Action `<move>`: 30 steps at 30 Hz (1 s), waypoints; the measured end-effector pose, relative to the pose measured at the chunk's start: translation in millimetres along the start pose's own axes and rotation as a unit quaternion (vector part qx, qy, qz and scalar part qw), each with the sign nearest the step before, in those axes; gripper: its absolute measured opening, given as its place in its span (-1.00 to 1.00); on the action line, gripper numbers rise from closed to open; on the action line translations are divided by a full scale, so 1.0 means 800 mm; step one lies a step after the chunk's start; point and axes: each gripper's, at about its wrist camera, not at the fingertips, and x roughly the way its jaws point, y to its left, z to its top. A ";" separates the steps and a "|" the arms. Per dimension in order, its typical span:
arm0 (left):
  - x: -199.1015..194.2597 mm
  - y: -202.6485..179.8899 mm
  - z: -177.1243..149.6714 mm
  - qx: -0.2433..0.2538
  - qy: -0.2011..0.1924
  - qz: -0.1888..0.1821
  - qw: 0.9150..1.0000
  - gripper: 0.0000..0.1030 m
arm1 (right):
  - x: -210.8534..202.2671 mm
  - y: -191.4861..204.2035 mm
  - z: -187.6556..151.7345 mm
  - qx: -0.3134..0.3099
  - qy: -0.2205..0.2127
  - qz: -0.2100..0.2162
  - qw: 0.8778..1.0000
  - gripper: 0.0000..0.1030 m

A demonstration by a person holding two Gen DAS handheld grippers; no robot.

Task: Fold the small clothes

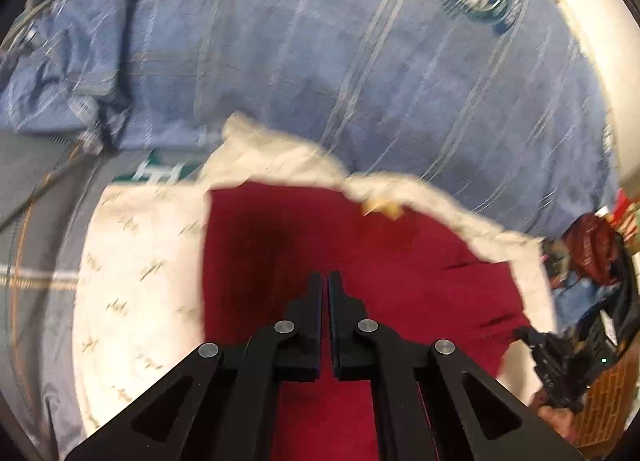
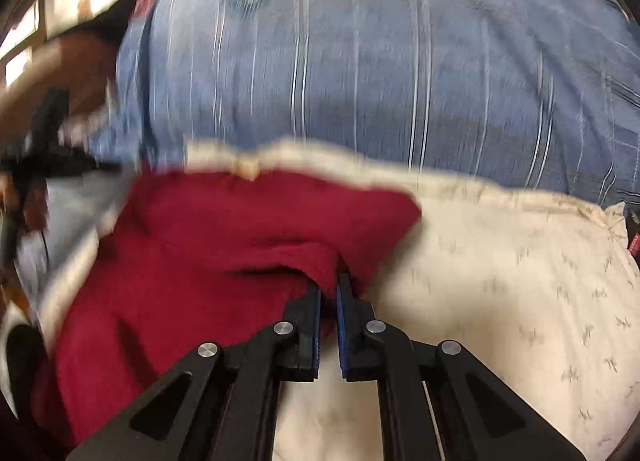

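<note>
Heavy motion blur, fisheye-bent edges, dark vignette corners, bright glare top edge

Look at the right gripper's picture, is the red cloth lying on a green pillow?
No, the red cloth lies on a cream pillow with small grey marks, and a blue striped blanket is behind it.

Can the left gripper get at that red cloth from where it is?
Probably yes: the left gripper sits shut right over the red cloth, which lies on the cream pillow with nothing between them. It would need to open first.
</note>
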 end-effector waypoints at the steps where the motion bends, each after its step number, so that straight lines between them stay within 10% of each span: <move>1: 0.007 0.007 -0.009 -0.001 0.011 0.000 1.000 -0.97 | 0.007 0.000 -0.011 -0.009 0.019 -0.008 1.000 -0.88; 7: 0.017 0.011 -0.034 0.000 0.019 -0.011 1.000 -0.54 | -0.011 -0.031 -0.015 0.079 0.021 0.061 0.995 -0.64; 11: 0.002 0.015 -0.032 -0.011 -0.023 -0.021 0.999 -0.01 | -0.029 -0.050 0.014 0.142 -0.024 0.076 0.987 0.56; 12: 0.001 0.018 -0.033 -0.020 -0.035 -0.019 0.999 0.08 | -0.020 -0.049 0.022 0.145 -0.015 0.064 0.987 0.60; 21: 0.045 -0.006 -0.031 0.016 -0.022 0.036 0.999 0.02 | 0.086 -0.057 0.050 0.189 0.051 0.035 0.980 0.55; 25: 0.060 -0.029 -0.027 0.053 -0.025 0.082 0.995 -0.45 | 0.090 -0.053 0.042 0.178 0.049 0.035 0.982 0.53; 30: 0.044 -0.040 -0.028 0.063 -0.045 0.106 0.991 -0.81 | 0.083 -0.046 0.052 0.133 0.041 -0.007 0.990 -0.61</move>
